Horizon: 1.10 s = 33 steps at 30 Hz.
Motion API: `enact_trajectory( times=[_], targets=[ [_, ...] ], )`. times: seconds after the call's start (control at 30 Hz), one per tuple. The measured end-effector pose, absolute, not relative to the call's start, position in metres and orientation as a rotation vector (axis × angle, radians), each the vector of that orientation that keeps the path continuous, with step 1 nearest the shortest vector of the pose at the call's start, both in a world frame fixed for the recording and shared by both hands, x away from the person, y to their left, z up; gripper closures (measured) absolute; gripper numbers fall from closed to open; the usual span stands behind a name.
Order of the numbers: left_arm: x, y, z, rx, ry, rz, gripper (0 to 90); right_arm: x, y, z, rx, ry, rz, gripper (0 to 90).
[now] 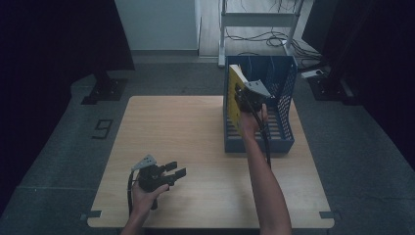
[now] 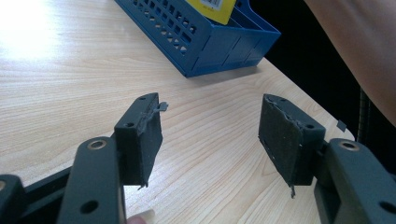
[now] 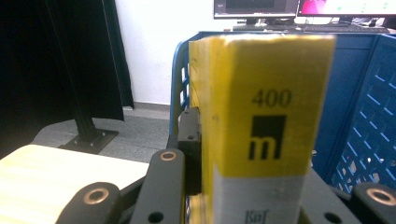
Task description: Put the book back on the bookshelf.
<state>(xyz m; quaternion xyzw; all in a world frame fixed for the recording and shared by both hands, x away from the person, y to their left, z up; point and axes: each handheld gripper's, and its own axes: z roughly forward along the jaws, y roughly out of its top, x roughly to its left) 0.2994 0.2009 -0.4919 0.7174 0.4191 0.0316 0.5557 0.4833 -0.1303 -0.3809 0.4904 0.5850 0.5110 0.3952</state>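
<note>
**Tongs: right grips book, left idle**

Right tongs (image 1: 241,98) clamp a yellow book (image 1: 236,95) upright inside the blue file rack (image 1: 281,142) — its lower edge and far jaw hidden. Left tongs (image 1: 177,172) gape wide, holding nothing, low over the bench (image 1: 195,147).
</note>
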Motion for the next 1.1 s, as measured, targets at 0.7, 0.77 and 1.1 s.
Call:
enact_trajectory(
  times=[0.7,0.77,1.1],
  targets=[
    [0.302,0.204,-0.492,1.681,1.002,0.065,39.1,0.497,-0.122,-0.396,1.271,1.477,1.266,74.4],
    [0.303,0.203,-0.493,1.685,1.004,0.059,39.1,0.497,-0.12,-0.398,1.265,1.467,1.264,74.4],
    [0.303,0.202,-0.493,1.683,1.002,0.056,39.2,0.5,-0.118,-0.411,1.279,1.469,1.253,74.4]
  ],
)
